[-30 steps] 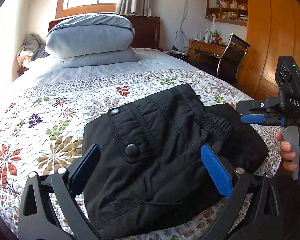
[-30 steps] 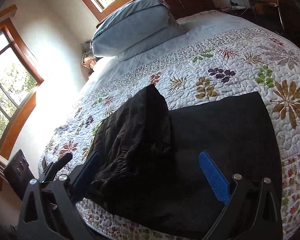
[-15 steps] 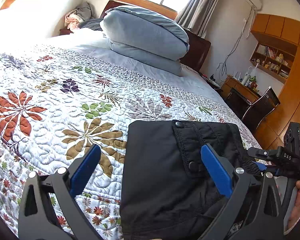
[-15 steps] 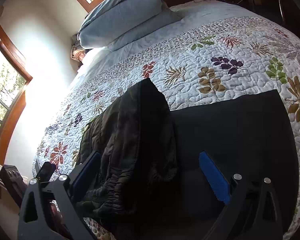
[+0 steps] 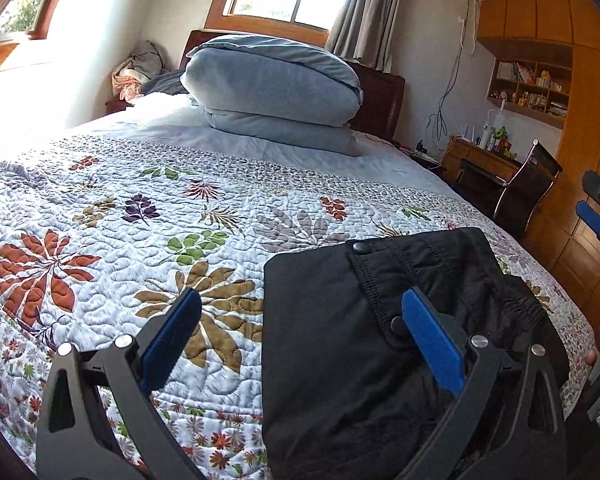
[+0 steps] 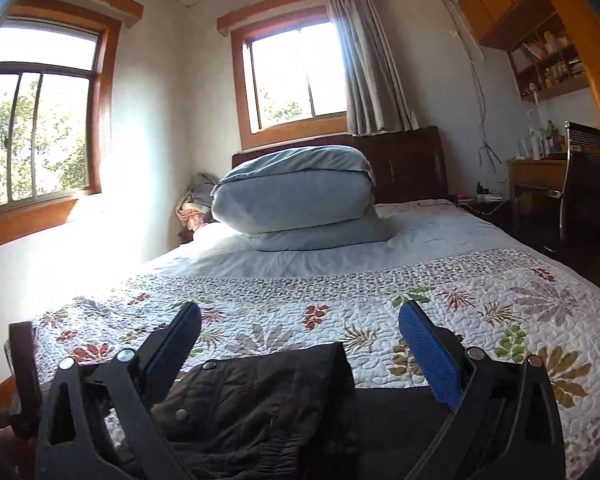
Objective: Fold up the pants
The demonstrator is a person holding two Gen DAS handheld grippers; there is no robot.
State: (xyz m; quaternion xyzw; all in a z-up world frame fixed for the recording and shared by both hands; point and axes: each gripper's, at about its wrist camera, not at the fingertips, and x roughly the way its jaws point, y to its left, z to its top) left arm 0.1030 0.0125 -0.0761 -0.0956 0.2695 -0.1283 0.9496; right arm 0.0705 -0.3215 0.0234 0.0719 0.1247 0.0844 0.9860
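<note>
Both grippers are pulling back from the folded pants [image 5: 364, 336], which are lying near the quilt's [image 5: 100, 240] front edge, long axis unclear. Left gripper [image 5: 300, 332] and right gripper [image 6: 300, 348] are both gaping, empty.

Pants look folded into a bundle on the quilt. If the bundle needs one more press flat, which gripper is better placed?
Probably the left gripper: open, angled down over the black pants. The right gripper, also open, faces the headboard.

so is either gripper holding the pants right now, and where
Nothing is held. The left gripper and right gripper are both open above the folded black pants, which lie on the quilt.
</note>
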